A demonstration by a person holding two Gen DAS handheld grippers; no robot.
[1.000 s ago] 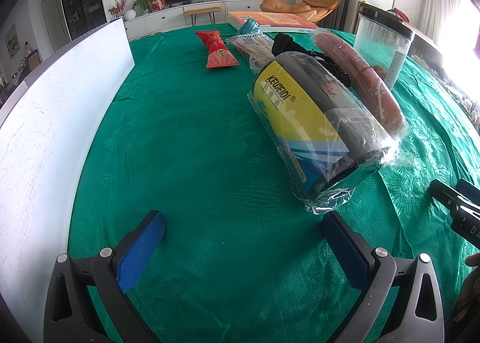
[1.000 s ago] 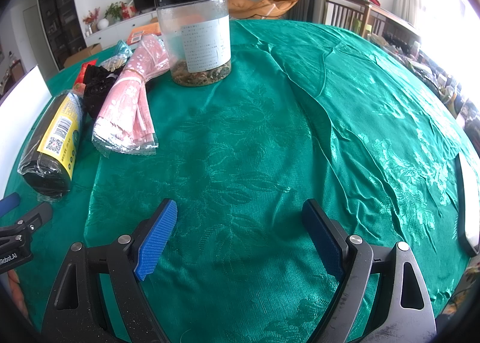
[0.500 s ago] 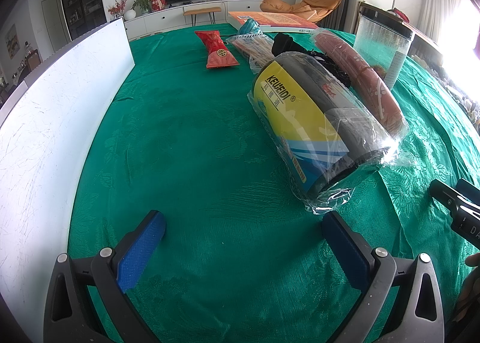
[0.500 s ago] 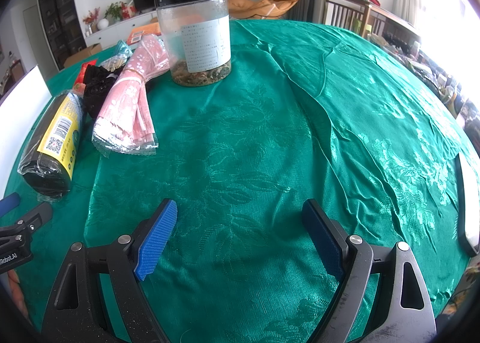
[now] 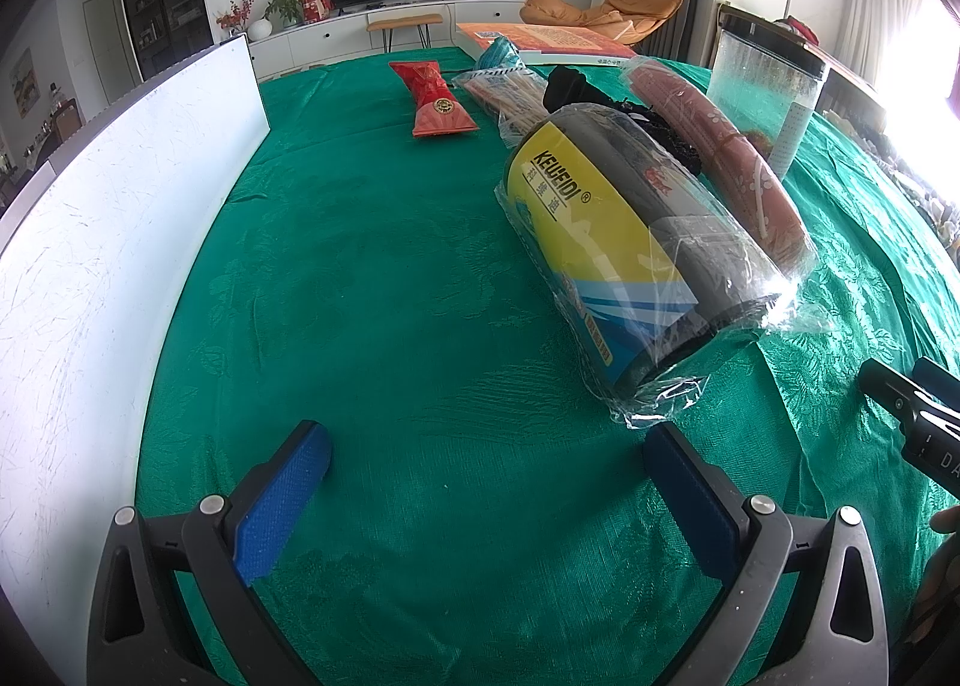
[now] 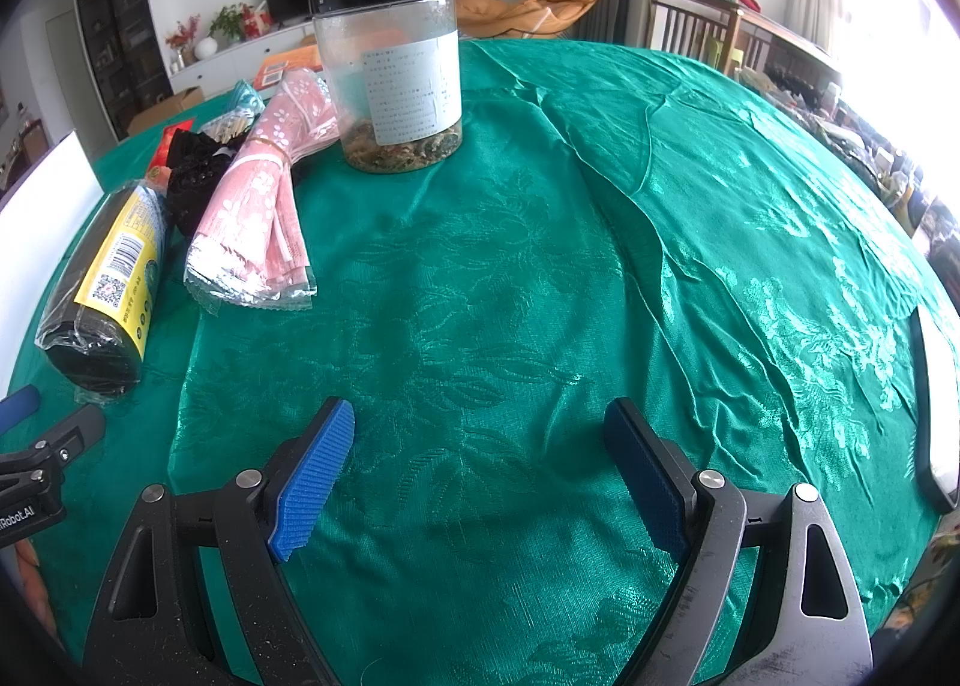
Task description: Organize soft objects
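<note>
Two hand-held grippers (image 5: 486, 482) (image 6: 480, 458) agape, red pouch (image 5: 437, 99) left-cam only

One jar (image 6: 393, 80), five soft packs (image 5: 630, 242)

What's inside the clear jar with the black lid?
The clear jar holds a shallow layer of mixed brownish-green dried bits at the bottom; above that it looks empty. Its white label covers part of the interior.

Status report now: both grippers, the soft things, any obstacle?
Left gripper open, empty. Right gripper open, empty. Wrapped roll, pink packet, black cloth untouched on the tablecloth. Plastic jar beside them.
</note>
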